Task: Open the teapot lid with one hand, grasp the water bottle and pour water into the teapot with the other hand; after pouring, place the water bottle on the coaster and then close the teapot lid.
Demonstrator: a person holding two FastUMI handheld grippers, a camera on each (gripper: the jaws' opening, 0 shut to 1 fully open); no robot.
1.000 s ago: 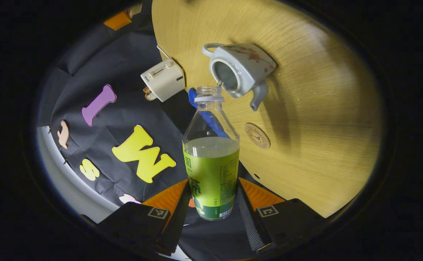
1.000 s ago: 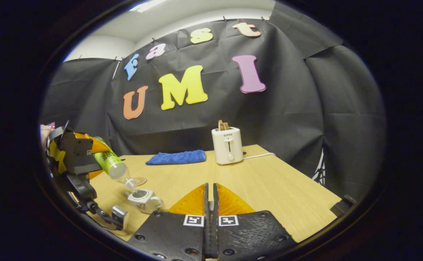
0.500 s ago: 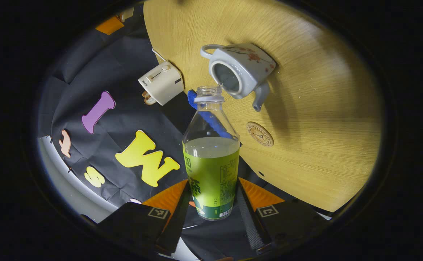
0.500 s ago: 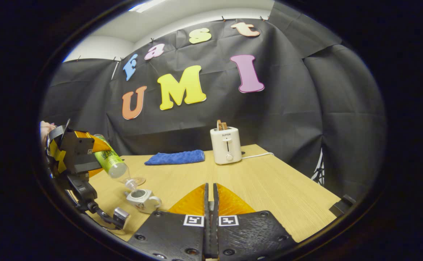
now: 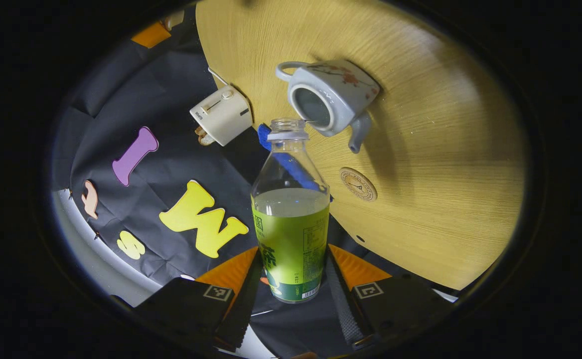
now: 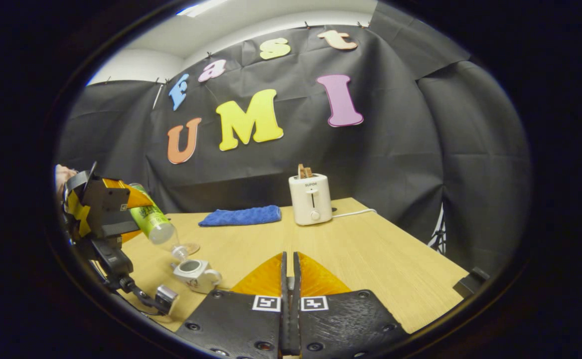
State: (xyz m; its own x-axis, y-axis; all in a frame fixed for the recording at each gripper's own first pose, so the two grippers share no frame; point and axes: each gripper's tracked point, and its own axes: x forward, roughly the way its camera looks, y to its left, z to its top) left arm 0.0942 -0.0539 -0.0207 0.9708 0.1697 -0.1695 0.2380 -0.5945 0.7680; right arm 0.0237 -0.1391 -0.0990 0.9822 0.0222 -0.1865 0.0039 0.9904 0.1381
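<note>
My left gripper (image 5: 293,252) is shut on the lower body of a clear bottle (image 5: 291,234) with a green label, about half full. The bottle is tipped, its uncapped mouth just at the rim of the lidless white teapot (image 5: 338,94) on the wooden table. A round coaster (image 5: 358,184) lies beside the teapot's spout. The right gripper view shows the tilted bottle (image 6: 152,222) in the left gripper (image 6: 121,209), above the teapot (image 6: 194,274) at the left. My right gripper (image 6: 289,259) is shut above the table. No lid is visible between its fingers.
A white toaster (image 6: 311,199) with toast in it stands at the table's far edge, its cord trailing right. A folded blue cloth (image 6: 241,216) lies to its left. A hand holds the left gripper at the far left. Bare table (image 6: 370,259) stretches to the right.
Hardly anything differs: the bottle stays tipped at the teapot's opening, with a slight shift in the left gripper view. The right gripper has stayed shut in place.
</note>
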